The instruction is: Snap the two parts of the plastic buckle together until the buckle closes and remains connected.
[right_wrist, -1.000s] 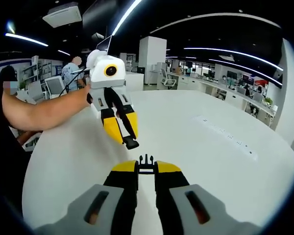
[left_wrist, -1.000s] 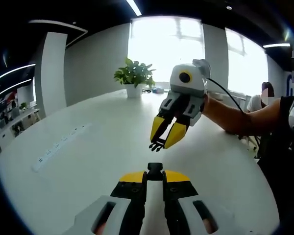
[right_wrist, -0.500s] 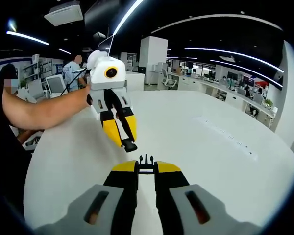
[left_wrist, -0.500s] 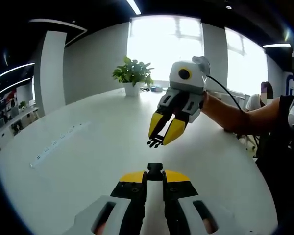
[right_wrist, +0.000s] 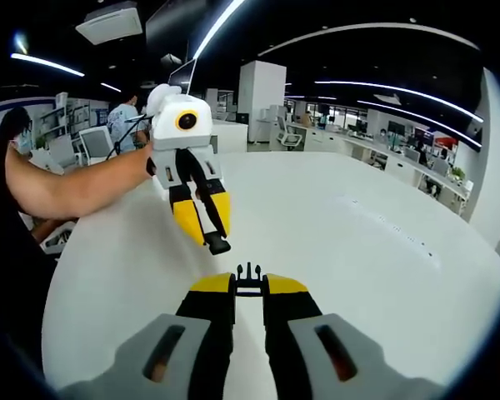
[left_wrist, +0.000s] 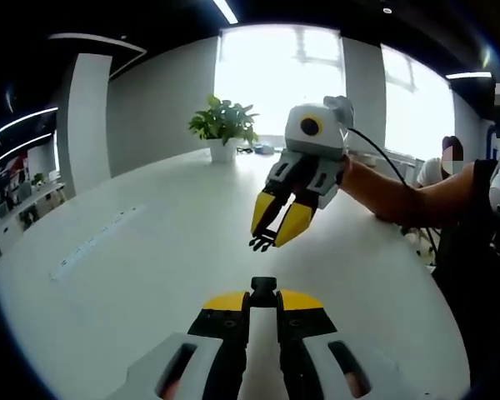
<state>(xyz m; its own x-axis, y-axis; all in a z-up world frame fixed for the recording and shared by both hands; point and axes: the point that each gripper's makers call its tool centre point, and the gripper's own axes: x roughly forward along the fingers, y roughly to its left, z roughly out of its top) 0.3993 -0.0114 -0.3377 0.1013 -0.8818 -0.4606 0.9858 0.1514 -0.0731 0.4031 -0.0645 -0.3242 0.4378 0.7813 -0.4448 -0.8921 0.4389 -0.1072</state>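
White table [left_wrist: 150,250]; buckle halves [left_wrist: 263,242] slightly closer.

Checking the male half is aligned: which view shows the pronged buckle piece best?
The right gripper view: the pronged piece sits close, centred in the right claw. The left gripper view shows it smaller, at that claw's tips.

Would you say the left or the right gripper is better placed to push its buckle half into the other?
Neither clearly. The left gripper holds the socket half, the right gripper the pronged half, both above the table, tips facing, apart. Moving either would likely work.
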